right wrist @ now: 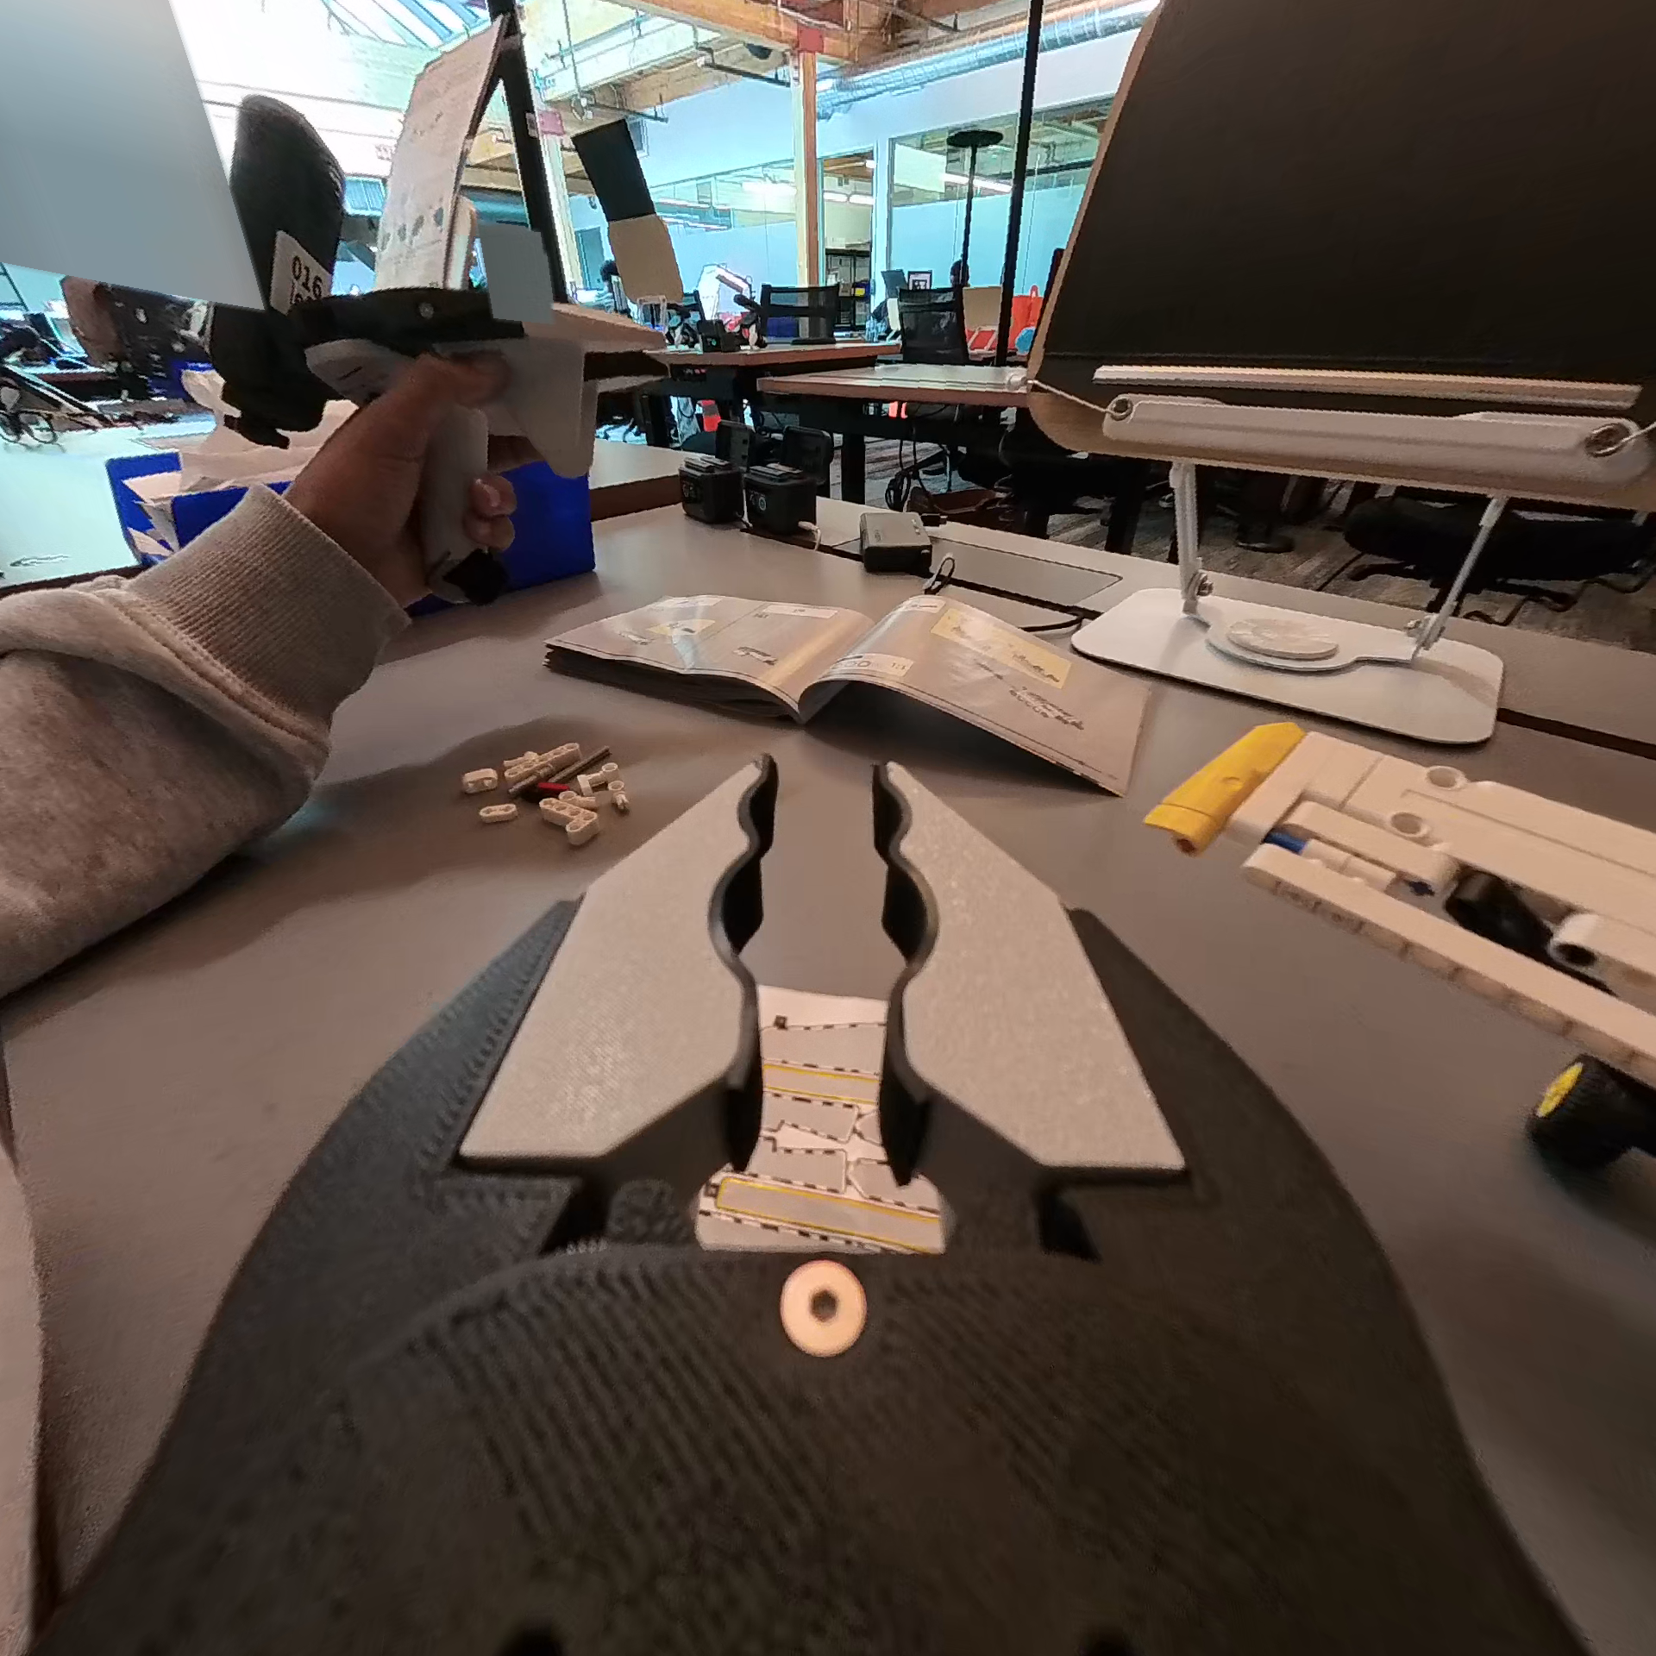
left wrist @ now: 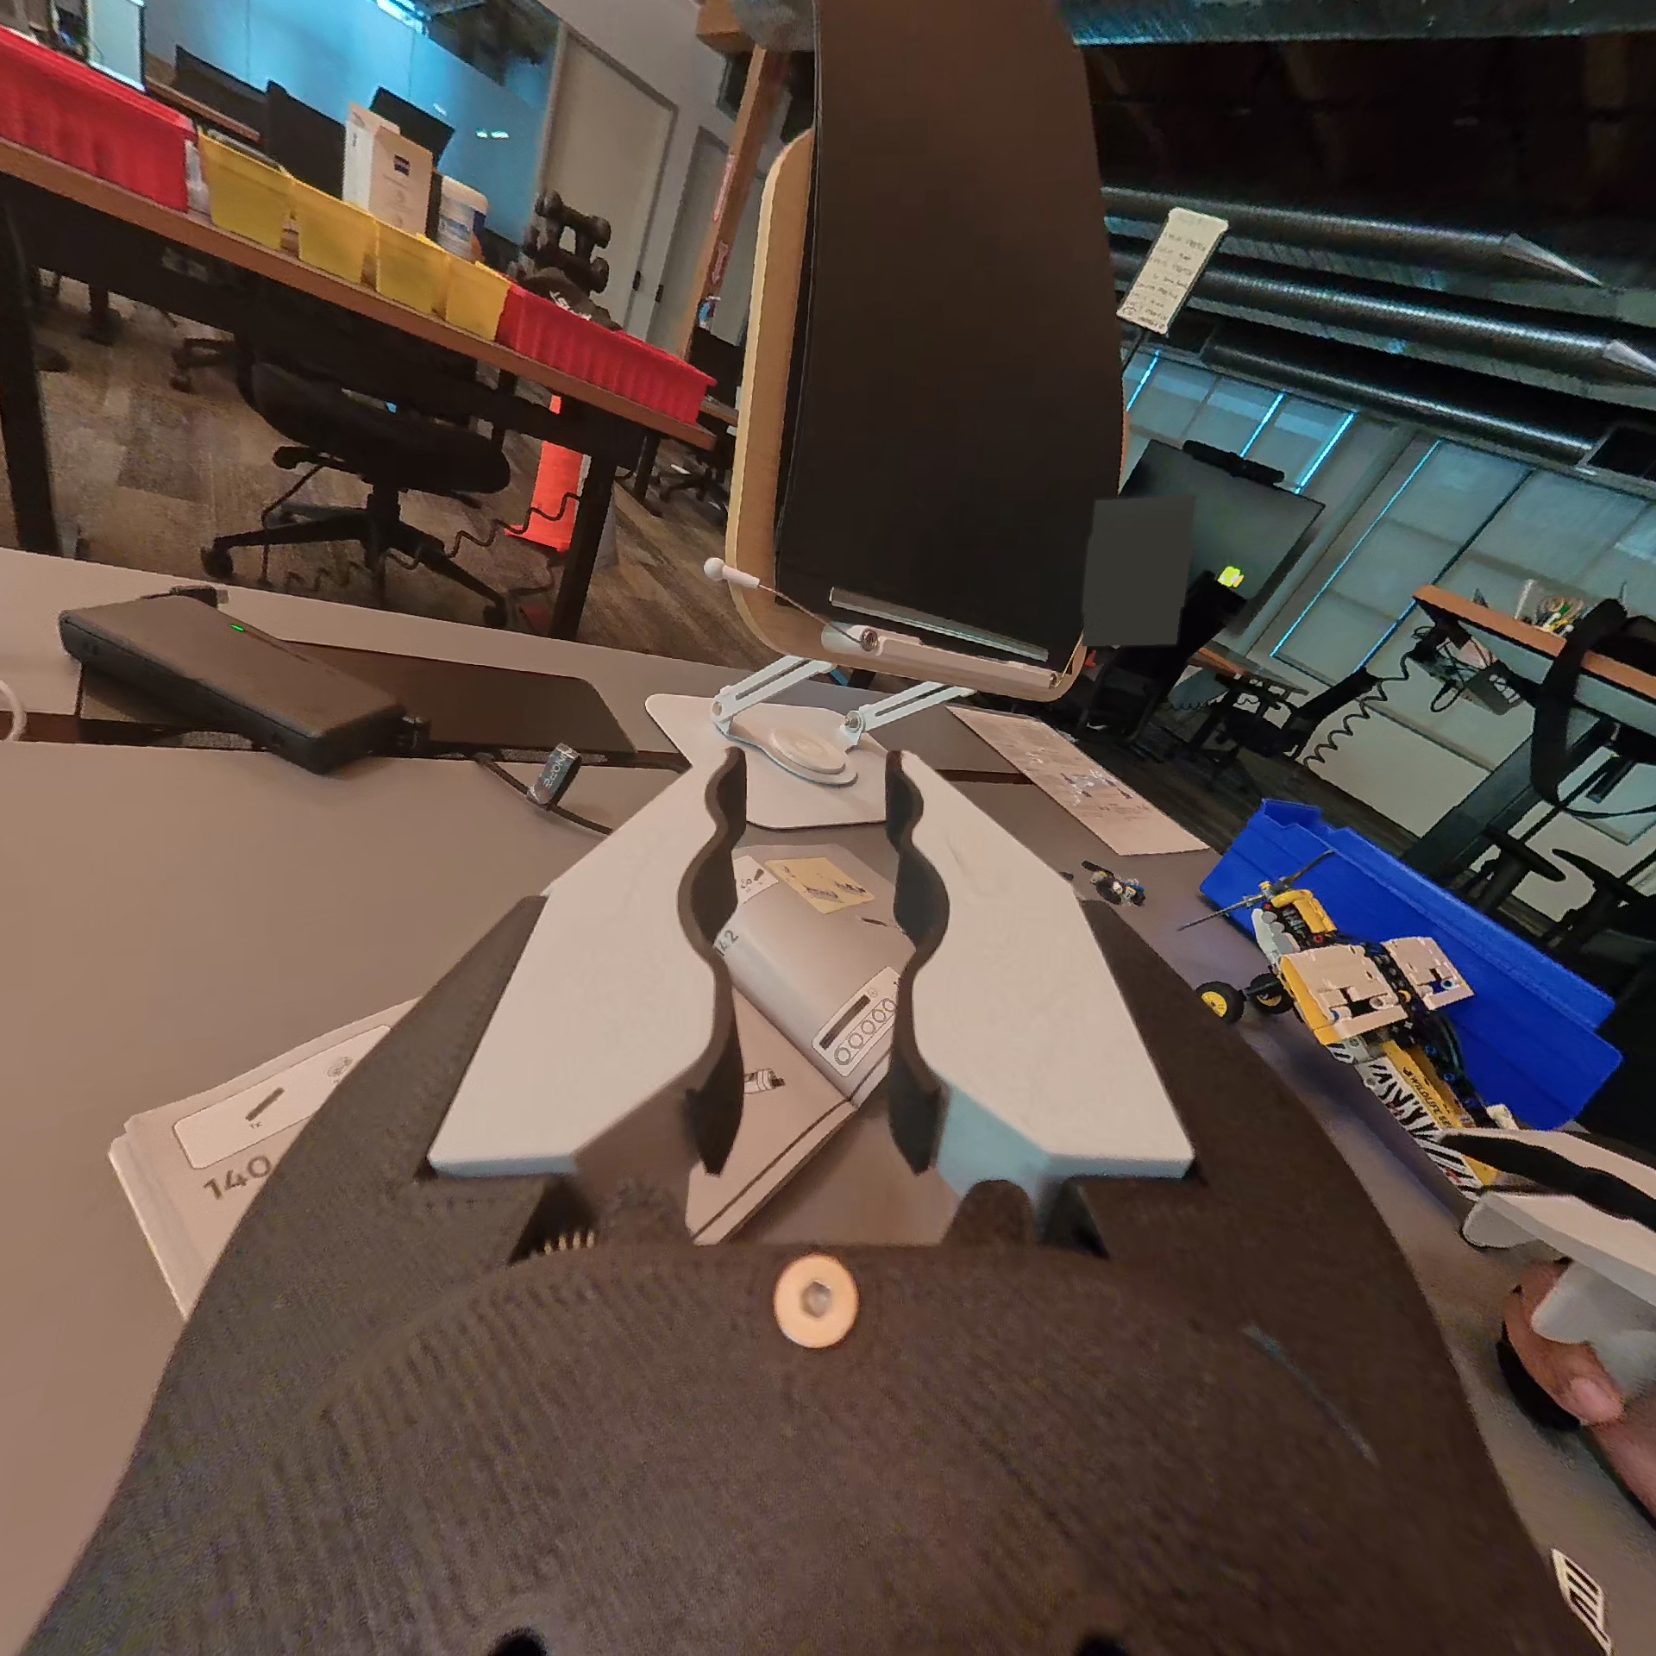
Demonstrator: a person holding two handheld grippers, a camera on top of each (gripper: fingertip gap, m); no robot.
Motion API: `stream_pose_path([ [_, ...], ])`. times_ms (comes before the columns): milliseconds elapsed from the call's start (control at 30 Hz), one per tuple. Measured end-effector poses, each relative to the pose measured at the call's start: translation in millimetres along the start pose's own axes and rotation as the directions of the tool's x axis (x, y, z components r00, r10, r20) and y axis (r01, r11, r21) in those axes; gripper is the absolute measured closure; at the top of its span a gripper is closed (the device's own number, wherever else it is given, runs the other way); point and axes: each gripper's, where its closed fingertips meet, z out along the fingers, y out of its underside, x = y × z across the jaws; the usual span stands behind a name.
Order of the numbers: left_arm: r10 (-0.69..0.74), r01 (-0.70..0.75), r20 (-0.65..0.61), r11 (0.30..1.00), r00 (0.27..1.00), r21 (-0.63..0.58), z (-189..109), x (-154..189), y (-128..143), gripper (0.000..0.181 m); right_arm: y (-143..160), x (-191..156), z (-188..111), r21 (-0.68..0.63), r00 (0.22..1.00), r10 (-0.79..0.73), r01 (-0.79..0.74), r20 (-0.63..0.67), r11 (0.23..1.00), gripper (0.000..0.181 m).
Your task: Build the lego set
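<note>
My left gripper [left wrist: 817, 780] is open and empty, held above the open instruction booklet [left wrist: 806, 995]. The partly built yellow and white lego model [left wrist: 1344, 986] stands to its right, in front of a blue bin [left wrist: 1452, 914]. My right gripper [right wrist: 824, 780] is open and empty, low over the grey table [right wrist: 1120, 1030]. A sticker sheet [right wrist: 820, 1129] lies under it, showing between its fingers. A small heap of loose white, black and red lego pieces [right wrist: 556, 789] lies ahead to the left. The model [right wrist: 1398, 851] is close on the right. The booklet [right wrist: 851, 672] lies beyond.
A dark tablet on a white stand [left wrist: 941, 358] stands behind the booklet; it also shows in the right wrist view [right wrist: 1299, 654]. A black power bank [left wrist: 224, 672] lies far left. A hand holds the left gripper [right wrist: 618, 354] raised at upper left. A minifigure [left wrist: 1116, 883] lies near the bin. Some 30 cm of space lies between my two pairs of fingers.
</note>
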Motion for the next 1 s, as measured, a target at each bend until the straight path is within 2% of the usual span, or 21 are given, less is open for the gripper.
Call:
stream_pose_path([
  [433,-0.049,0.050,-0.020,0.996,0.999,0.076,-13,-4,-17,0.150,7,-1,5,-0.041,0.999,-0.039,0.038,-0.007,0.998,0.162],
  [700,-0.070,0.071,-0.022,0.995,0.997,0.065,-10,-6,-13,0.150,10,-4,7,-0.055,0.996,-0.087,0.086,-0.014,0.995,0.163],
  [1000,-0.059,0.059,-0.003,0.997,0.998,0.048,-13,-8,-7,0.150,2,2,3,-0.008,0.999,-0.037,0.037,-0.007,0.999,0.165],
])
